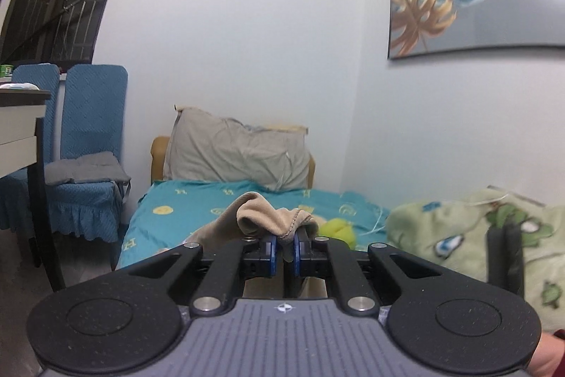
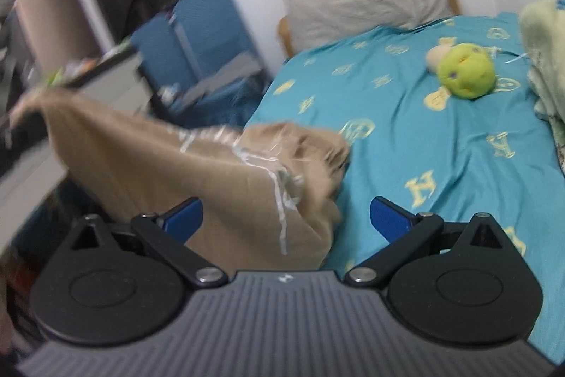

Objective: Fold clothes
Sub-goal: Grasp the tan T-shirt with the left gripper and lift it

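A tan garment (image 1: 268, 218) bunches over my left gripper (image 1: 285, 244), which is shut on a fold of its hem above the teal bed sheet (image 1: 183, 211). In the right wrist view the same tan garment (image 2: 197, 175) hangs stretched from the upper left down to the bed's near edge, with pale printed lines on it. My right gripper (image 2: 286, 218) is open, its blue fingertips (image 2: 183, 216) wide apart, just in front of the cloth's lower part. Nothing is between its fingers.
A grey pillow (image 1: 236, 154) leans at the bed's head. A green plush toy (image 2: 466, 71) lies on the teal sheet (image 2: 423, 136). A pale green blanket (image 1: 459, 235) is heaped at the right. Two blue-covered chairs (image 1: 88, 143) and a desk (image 1: 21, 119) stand left of the bed.
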Demonstrator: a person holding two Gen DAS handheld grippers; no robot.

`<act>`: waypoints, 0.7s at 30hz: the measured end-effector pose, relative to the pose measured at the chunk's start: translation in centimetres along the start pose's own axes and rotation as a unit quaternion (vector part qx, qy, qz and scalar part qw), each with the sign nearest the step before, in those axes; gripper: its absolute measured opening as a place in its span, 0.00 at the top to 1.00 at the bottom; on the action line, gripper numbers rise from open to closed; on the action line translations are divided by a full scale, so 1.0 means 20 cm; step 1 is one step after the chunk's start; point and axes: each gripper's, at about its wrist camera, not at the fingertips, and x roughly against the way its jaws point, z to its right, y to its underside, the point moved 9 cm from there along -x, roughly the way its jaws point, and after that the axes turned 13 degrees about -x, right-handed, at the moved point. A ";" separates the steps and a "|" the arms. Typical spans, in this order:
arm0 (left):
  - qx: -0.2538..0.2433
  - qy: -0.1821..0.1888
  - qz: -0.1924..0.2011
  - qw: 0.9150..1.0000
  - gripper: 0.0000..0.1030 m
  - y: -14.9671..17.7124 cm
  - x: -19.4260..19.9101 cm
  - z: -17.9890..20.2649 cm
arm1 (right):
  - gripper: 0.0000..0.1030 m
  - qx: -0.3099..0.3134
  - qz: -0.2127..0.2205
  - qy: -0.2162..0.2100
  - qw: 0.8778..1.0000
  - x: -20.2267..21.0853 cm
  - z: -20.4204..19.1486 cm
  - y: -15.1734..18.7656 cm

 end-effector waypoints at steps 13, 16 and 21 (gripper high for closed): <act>0.072 -0.020 -0.019 0.997 0.91 0.11 0.11 -0.23 | 0.40 0.157 -0.059 0.020 0.986 -0.15 -0.30 0.31; 0.087 -0.026 -0.066 0.994 0.91 0.24 0.03 -0.30 | 0.55 0.126 -0.047 0.055 0.989 -0.22 -0.20 0.26; 0.110 -0.030 -0.145 0.983 0.91 0.46 -0.09 -0.36 | 0.56 -0.002 -0.026 0.096 0.995 -0.22 0.04 0.14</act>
